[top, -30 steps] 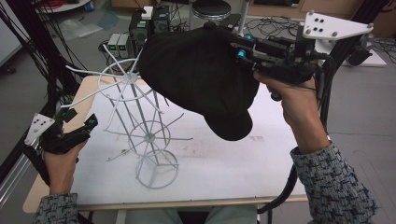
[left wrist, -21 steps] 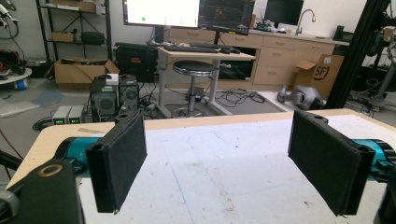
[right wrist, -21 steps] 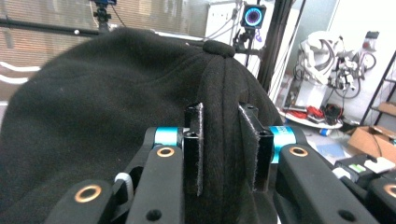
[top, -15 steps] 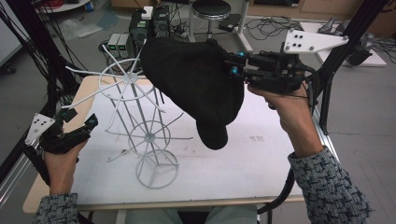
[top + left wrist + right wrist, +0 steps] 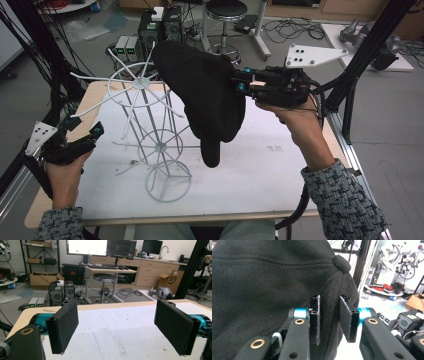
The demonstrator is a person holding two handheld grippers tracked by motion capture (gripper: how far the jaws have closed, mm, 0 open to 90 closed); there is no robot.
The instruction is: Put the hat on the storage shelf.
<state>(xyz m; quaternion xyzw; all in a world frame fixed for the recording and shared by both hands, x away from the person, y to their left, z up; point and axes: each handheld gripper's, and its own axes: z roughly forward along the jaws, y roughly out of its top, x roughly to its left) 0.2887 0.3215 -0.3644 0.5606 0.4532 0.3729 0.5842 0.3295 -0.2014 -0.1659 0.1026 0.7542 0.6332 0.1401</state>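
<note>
One black cap [image 5: 205, 100] hangs pinched in the right tongs [image 5: 240, 84], at two o'clock of the wire rack [image 5: 150, 125]. Best to lower its crown squarely onto the rack's spoked top. Left tongs [image 5: 115, 327] rest wide, empty, on the worktop [image 5: 260, 170].

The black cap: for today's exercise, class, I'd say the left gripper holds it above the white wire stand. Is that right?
Not quite. The right gripper holds the black cap above the white wire stand, as the high view shows. The left gripper is open, beside the stand.
</note>
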